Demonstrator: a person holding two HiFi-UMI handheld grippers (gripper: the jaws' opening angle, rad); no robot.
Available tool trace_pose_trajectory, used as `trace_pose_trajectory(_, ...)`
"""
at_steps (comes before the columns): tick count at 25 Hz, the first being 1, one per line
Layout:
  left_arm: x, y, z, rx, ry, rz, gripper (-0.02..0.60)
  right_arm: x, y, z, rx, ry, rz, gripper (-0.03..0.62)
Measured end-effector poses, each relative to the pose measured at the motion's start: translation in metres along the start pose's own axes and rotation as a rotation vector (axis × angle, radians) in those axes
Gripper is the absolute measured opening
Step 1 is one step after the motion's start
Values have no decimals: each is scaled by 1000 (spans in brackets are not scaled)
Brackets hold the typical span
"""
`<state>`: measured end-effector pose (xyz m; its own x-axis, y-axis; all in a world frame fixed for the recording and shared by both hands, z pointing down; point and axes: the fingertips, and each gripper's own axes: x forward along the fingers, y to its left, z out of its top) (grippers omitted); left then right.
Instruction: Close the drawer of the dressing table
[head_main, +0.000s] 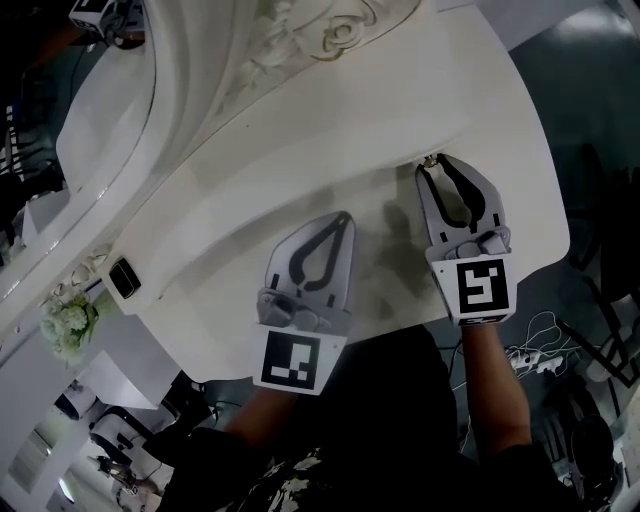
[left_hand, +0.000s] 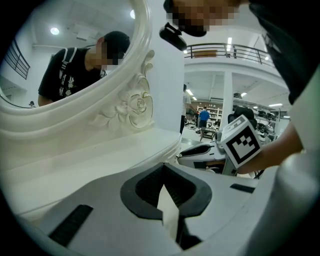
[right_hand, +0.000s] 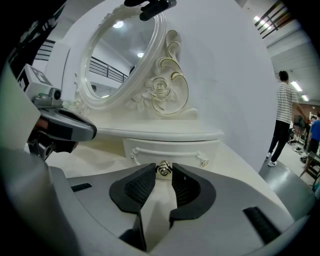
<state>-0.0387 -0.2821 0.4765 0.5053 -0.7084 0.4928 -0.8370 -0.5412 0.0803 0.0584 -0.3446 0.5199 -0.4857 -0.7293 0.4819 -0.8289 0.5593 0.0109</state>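
The dressing table bears 1 mirror and 1 drawer, seemingly shut.

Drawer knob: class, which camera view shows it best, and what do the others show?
The right gripper view: the drawer knob sits centred, between the tips of the right gripper. The head view shows it as a tiny speck at those tips; the left gripper view misses it.

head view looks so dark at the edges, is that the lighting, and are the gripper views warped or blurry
Head view: the white table top is brightly lit, everything around it falls nearly black, and a soft shadow lies on it. Left gripper view: the fisheye lens bends the mirror frame and the corners go black. Right gripper view: same bending and dark corners, yet the drawer knob shows sharp.
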Motion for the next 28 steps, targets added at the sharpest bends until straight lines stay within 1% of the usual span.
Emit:
trace_pose_trajectory(7,-2,1,-6,-7,13,3,2,16,-4,6,1,-20,-1,94)
trace_pose_trajectory(13,-3,3,-6,8,16,-5,2,20,-5,7,-10,-33,-15,95)
trace_pose_trajectory(16,-5,2,-4,8,6,-4,2,17,-4,7,-17,-37,-18,98)
trace_pose_trajectory(18,-7,0,-3,9,-1,-4,2,11,-6,4,-15,-36,-23,120)
trace_pose_trajectory(21,-9,-6,2,23,-20,-3,2,-4,-10,-2,-11,-34,-42,118)
trace_pose_trajectory(22,-12,-8,5,24,-31,0,2,-13,-11,-2,-11,-43,-56,99)
trace_pose_trajectory(23,-15,-12,8,26,-44,2,2,-23,-11,0,-8,-61,-75,58)
trace_pose_trajectory(25,-25,-19,15,38,-72,5,2,-47,-12,10,12,-122,-113,0)
trace_pose_trajectory(28,-43,-34,24,45,-116,22,2,-82,-8,28,27,-222,-122,-2)
